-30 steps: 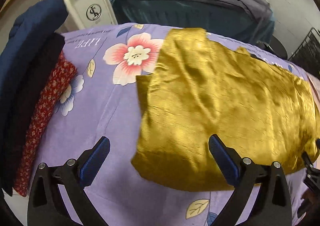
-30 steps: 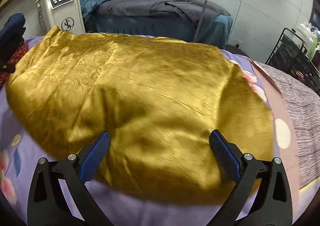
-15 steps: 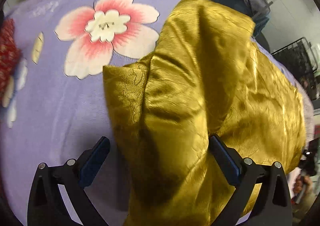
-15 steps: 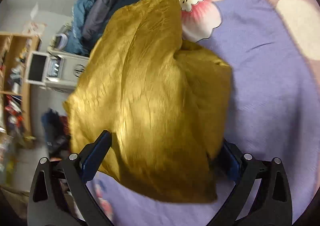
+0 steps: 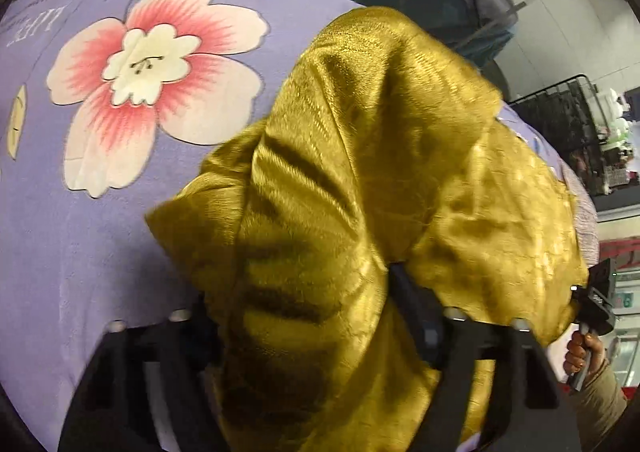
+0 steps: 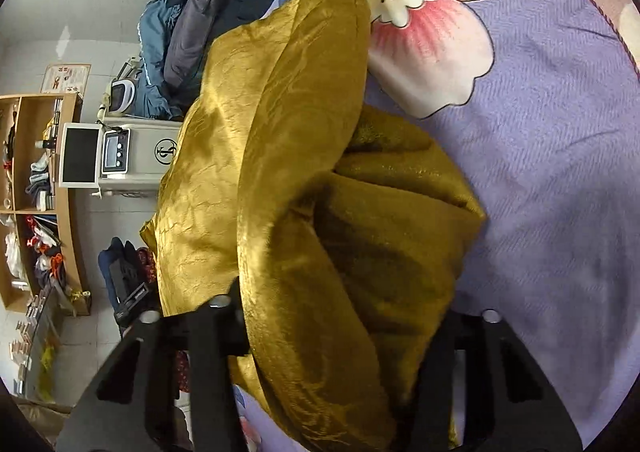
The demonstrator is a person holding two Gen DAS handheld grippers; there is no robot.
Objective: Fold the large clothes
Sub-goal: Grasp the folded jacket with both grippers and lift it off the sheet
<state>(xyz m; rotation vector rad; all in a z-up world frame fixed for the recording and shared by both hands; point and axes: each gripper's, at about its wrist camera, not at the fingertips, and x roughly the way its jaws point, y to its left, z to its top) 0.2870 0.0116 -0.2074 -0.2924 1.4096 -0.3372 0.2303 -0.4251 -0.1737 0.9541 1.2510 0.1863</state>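
Observation:
A large shiny gold garment (image 5: pixel 360 180) hangs bunched between my two grippers above a purple flowered bedspread (image 5: pixel 80 220). My left gripper (image 5: pixel 304 316) is shut on one end of the gold cloth, which drapes over its fingers. My right gripper (image 6: pixel 336 316) is shut on the other end of the same garment (image 6: pixel 288 180); folds cover the fingertips. The right gripper and the hand holding it show at the right edge of the left wrist view (image 5: pixel 596 308).
A white machine with a screen (image 6: pixel 120 152) stands beside the bed, wooden shelves (image 6: pixel 36 192) behind it. A dark bed with blue and grey bedding (image 6: pixel 200 4) is beyond. A black wire rack (image 5: pixel 568 120) stands to the right. Dark and red clothes (image 6: pixel 132 260) are piled at the bed's edge.
The gold garment lay flat on the bedspread with both grippers open. Both grippers have closed on its ends and lifted it, so it now hangs bunched between them.

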